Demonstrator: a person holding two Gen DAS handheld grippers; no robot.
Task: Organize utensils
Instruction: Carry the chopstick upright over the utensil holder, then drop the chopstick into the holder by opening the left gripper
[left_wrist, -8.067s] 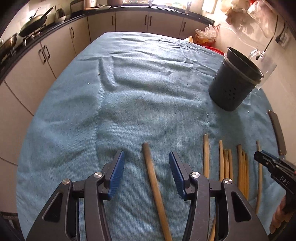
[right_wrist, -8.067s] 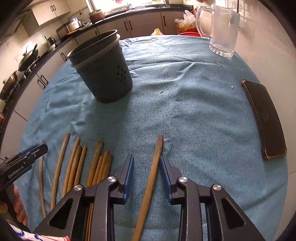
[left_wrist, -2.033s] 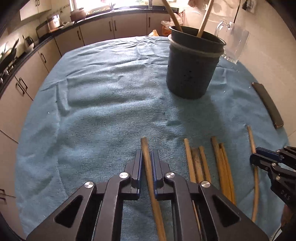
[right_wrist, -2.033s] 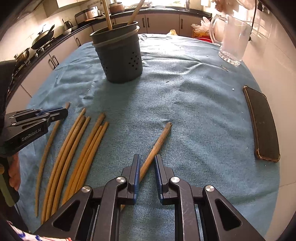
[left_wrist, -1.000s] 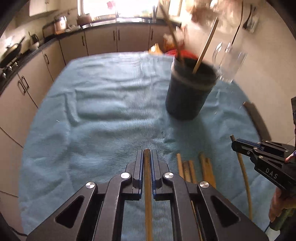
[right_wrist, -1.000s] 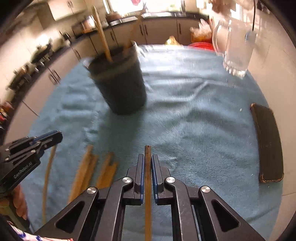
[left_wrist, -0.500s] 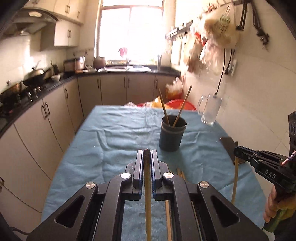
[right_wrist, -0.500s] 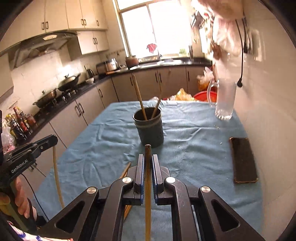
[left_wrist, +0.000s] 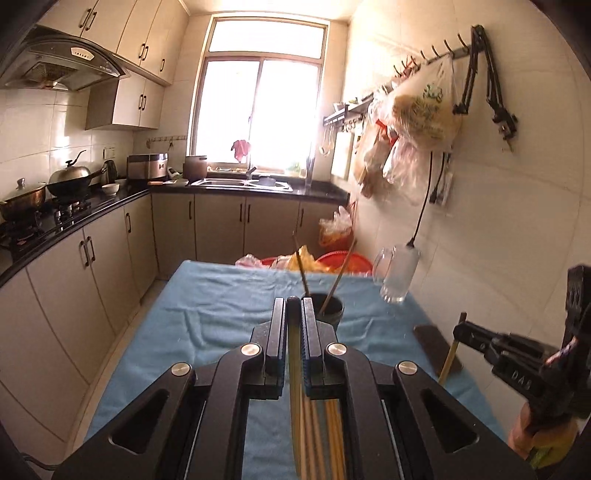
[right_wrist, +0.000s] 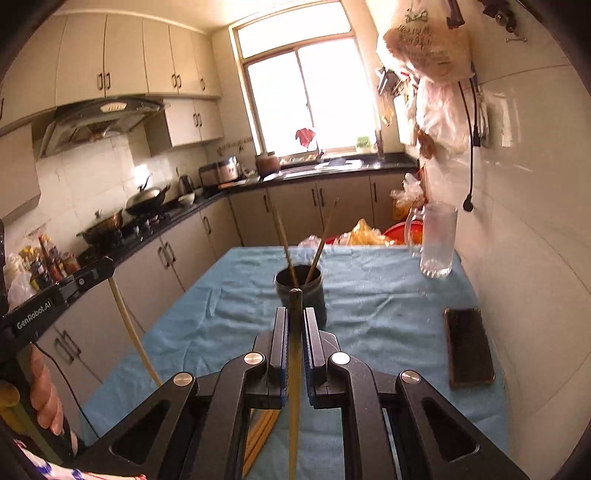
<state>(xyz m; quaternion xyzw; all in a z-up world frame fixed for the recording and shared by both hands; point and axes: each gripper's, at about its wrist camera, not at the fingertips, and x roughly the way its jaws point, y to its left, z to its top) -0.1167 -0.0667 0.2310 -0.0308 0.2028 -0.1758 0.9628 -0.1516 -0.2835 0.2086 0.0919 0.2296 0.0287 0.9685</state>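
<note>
Left jaws: I see my left gripper (left_wrist: 294, 325) clamped tight on a wooden chopstick (left_wrist: 295, 363); the stick runs lengthwise between the blue pads, its blunt tip just past the fingertips.
Left stick, side view: from the right wrist camera, the same gripper (right_wrist: 105, 267) carries its chopstick (right_wrist: 131, 332) hanging steeply down from the jaws, clear of the cloth.
Right jaws: my right gripper (right_wrist: 295, 325) is likewise closed on a second chopstick (right_wrist: 294, 369), held along the jaw axis with its rounded end projecting beyond the pads.
Right stick, side view: in the left wrist view, that gripper (left_wrist: 461, 330) appears at the right edge, its chopstick (left_wrist: 451, 352) slanting down below the jaws.
Hands: a hand (right_wrist: 46, 391) grips the left handle; fingers (left_wrist: 519, 430) show under the right one.
Holder: a dark round utensil holder (right_wrist: 301, 291) stands upright on the cloth, directly ahead of both jaw pairs and lower; two chopsticks (right_wrist: 284, 236) lean apart in it.
Remaining sticks: loose chopsticks (left_wrist: 325, 435) lie on the cloth below my left jaws, seen between the gripper arms.
Surface: a table under a blue cloth (right_wrist: 388, 295).
Periphery: a glass mug (right_wrist: 436, 240) at the far right edge; a dark phone (right_wrist: 468, 347) flat by the wall side.
</note>
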